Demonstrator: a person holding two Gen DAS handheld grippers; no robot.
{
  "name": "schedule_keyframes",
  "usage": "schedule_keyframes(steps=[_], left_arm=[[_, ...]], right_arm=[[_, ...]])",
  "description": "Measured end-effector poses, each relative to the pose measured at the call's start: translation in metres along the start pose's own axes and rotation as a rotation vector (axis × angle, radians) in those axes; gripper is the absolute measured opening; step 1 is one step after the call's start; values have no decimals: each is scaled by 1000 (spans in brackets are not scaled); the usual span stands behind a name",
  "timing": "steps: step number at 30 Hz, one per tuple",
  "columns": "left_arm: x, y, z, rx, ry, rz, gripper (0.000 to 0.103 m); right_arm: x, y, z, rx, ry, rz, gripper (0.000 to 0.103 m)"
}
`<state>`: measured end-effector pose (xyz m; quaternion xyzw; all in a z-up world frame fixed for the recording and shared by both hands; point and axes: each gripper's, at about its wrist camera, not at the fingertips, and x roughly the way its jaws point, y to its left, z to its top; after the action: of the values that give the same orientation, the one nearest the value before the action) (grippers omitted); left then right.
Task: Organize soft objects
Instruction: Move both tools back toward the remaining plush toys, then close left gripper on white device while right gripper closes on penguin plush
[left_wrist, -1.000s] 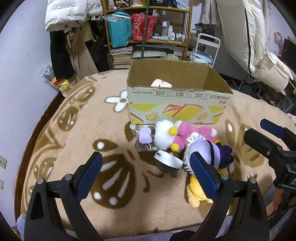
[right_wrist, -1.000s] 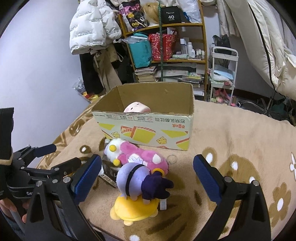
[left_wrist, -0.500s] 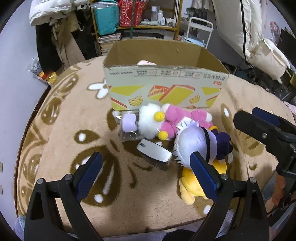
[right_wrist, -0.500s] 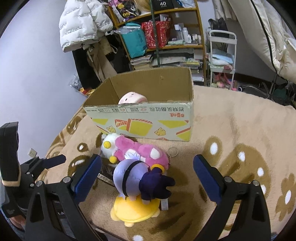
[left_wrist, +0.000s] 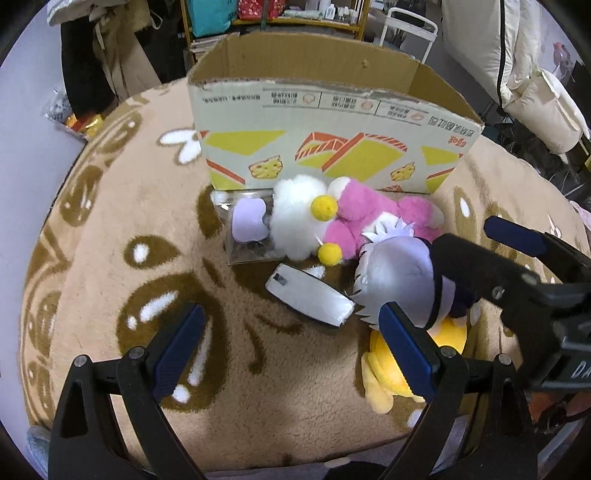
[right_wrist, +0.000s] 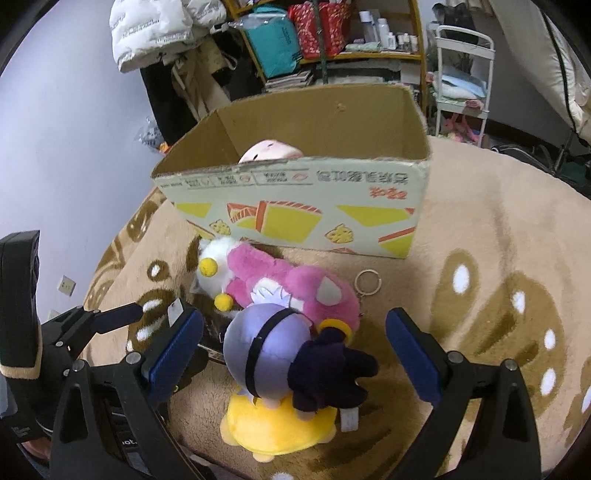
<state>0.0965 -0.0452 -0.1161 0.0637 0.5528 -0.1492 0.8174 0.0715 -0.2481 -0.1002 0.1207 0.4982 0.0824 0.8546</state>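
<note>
Both pairs of tongs are closing in on the pile of toys; against the view of a second ago, everything is sitting larger and nearer in each wrist camera, and the cardboard box (left_wrist: 332, 122) is now filling the upper half of the left view. We are still approaching, not gripping.

Working left to right in the left wrist view: the left tongs (left_wrist: 291, 347) are gaping wide with nothing between the pads, and we are hovering them over the plush blanket (left_wrist: 110, 258) just short of the white packet (left_wrist: 308, 295). Beyond it, the clear packet with the lilac piece (left_wrist: 247, 225) is lying against the box front, touching the white-headed pink plush (left_wrist: 332, 225). Further right, the lilac-headed plush (left_wrist: 391, 277) is resting on the yellow plush (left_wrist: 391, 373), and the right tongs' upper finger is crossing in front of it.

In the right wrist view, the right tongs (right_wrist: 295, 350) are also spread fully and holding nothing, yet we are now bracketing the lilac-headed plush (right_wrist: 266, 347) between the two blue pads, with the yellow plush (right_wrist: 280, 428) directly beneath. A pink toy (right_wrist: 269, 151) is already lying inside the box (right_wrist: 314, 206), and a loose key ring (right_wrist: 367, 282) is sitting just beside the pink plush.

We are judging that the lilac-headed plush is the next pick, and the box its destination. Four or so items are still waiting outside the box, so the sorting is in an early stage.
</note>
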Motion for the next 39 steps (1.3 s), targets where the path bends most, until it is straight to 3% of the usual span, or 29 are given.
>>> schedule_keyframes(steps=[12,17,24,28,39], left_arm=[[25,6,6,-27,88,-29,94],[32,10,7,-43,98,-46,94],[38,10,6,-47,109,-79,63],[38,7,7,-51,99,-100,53],[37,-4,9,-23,75,-90,47]], right_arm=[[31,5,-1,-22,82,-39,103],[42,0,-3,21,135,-10,103],[47,0,-4,24,156,-12,103],[48,-1,-4,32,163,-4,103],[47,3,-6,19,179,5,92]])
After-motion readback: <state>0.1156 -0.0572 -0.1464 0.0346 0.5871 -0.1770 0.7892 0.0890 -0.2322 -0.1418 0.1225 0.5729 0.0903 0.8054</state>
